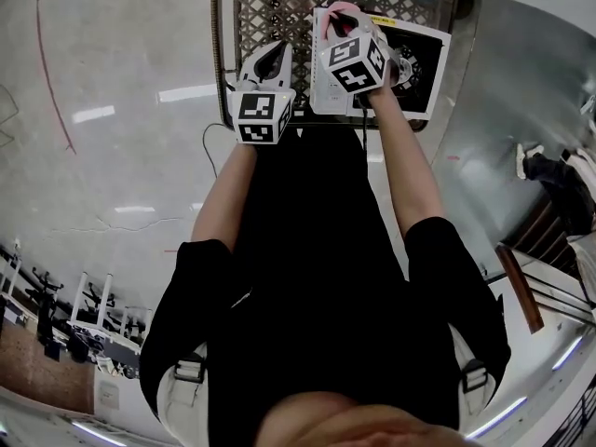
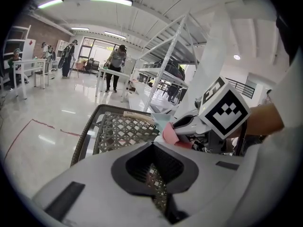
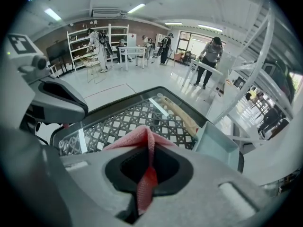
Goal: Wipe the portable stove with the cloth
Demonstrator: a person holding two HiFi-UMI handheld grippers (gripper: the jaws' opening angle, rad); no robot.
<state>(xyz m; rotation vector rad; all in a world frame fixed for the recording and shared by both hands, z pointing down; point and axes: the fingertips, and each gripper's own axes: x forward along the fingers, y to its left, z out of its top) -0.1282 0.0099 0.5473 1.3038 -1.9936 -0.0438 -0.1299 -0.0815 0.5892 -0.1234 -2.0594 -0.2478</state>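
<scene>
Right gripper (image 1: 343,24) jaws clamped on the pink cloth (image 1: 341,9); a fold of it runs up through the jaw slot and bunches out in front (image 3: 142,141). The gripper sits over the white left part of the portable stove (image 1: 419,63), and the head view doesn't show whether the cloth touches it. The stove lies on the right side of the lattice table (image 1: 279,7), its black burner area to the right of the gripper. Left gripper (image 1: 270,59) is just beside the right one, jaws together with nothing between them, only the lattice showing through the slit (image 2: 158,183). Teal tray (image 3: 215,143) at the table's far edge, wooden stick (image 3: 180,112) lying beside it
</scene>
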